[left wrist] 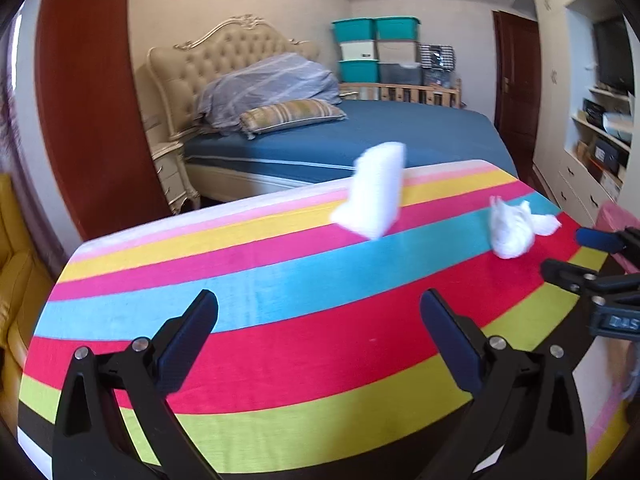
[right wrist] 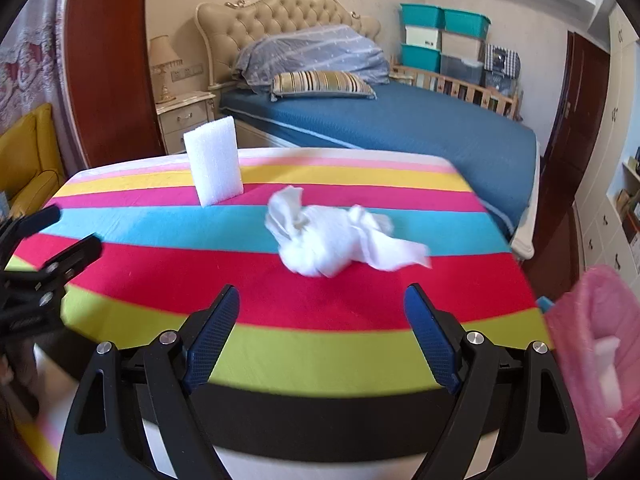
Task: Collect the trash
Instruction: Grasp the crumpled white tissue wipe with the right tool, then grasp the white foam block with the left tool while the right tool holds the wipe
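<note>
A bedroom with a blue-sheeted bed (right wrist: 400, 128) and stacked storage bins (right wrist: 444, 40) lies behind a counter (right wrist: 320, 312) draped in a rainbow-striped cloth, where the trash waits. A crumpled white tissue (right wrist: 340, 240) lies on the red and blue stripes, just ahead of the right hand-held gripper (right wrist: 322, 300), whose jaws are spread wide with nothing between them. A white foam block (right wrist: 214, 162) stands upright farther back toward the left, on the pink and yellow stripes, well apart from the tissue. The left hand-held gripper (left wrist: 320, 308) is likewise spread and empty, hovering over the near stripes with the block ahead of it. At the right edge hangs something pink (right wrist: 600, 360), probably a trash bag, though it is blurred and I cannot be sure. The likely risks: the tissue is light and loose, so a pinch on its trailing flap alone could let it unravel or slip out on the way to the bag; fingertips coming in low may snag and drag the cloth beneath. The foam block stands on a narrow edge, and a grazing fingertip could topple it or push it off the far side. Nothing blocks the way to the tissue; the two grippers sit near each other and could collide if both reach inward.
</note>
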A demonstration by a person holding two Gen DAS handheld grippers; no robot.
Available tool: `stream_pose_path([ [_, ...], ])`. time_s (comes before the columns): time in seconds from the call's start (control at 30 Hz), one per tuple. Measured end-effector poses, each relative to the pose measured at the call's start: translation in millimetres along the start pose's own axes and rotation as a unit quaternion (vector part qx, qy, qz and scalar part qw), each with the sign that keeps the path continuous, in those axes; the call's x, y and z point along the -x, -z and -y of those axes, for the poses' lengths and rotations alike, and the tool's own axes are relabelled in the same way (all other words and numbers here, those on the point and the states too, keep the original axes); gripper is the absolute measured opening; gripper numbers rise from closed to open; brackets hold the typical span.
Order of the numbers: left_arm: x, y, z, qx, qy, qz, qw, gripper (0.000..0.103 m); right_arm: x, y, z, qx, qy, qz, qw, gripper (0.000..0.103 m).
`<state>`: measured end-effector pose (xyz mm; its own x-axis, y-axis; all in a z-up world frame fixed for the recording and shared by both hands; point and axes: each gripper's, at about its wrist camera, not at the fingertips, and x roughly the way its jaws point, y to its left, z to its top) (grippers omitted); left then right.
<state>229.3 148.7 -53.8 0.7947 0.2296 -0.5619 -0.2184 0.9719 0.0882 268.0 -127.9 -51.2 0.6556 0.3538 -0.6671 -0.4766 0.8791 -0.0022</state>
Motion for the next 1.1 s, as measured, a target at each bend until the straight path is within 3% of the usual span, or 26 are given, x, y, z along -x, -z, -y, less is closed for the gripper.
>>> stream_pose_path([
  [0.17, -1.4, 1.7, -18.8, 0.043, 0.015, -0.013, 0.9989, 0.098, -32.8, -15.3, -12.6, -0.01, 0.01, -0.031, 0.999, 0.073],
  [0.3, -2.7, 2.3, -13.4, 0.034, 0.014, -0.023, 0.9991, 0.098, -48.4, -26.3, -12.9, -0.022, 0.026, -0.039, 0.999, 0.069],
  [0.37, -2.2, 3.7, -10.4, 0.025, 0.009, -0.026, 0.9993, 0.098, -55.9, -28.8, -13.7, -0.025, 0.035, -0.05, 0.998, 0.046],
  [0.47, -3.3, 4.1, -9.4, 0.025, 0.014, -0.031, 0.9991, 0.098, -51.8, -26.5, -13.4, -0.03, 0.033, -0.042, 0.998, 0.04],
  [0.97, -24.8, 0.6, -4.3, 0.04, 0.048, -0.073, 0.9954, 0.098, 0.4, 7.6, -2.2, -0.022, 0.039, -0.004, 0.999, 0.038],
  [1.1, -36.8, -10.6, 3.3, 0.035, 0.043, -0.083, 0.995, 0.098, 6.4, 7.0, -8.4, -0.011, 0.052, 0.011, 0.999, 0.038],
])
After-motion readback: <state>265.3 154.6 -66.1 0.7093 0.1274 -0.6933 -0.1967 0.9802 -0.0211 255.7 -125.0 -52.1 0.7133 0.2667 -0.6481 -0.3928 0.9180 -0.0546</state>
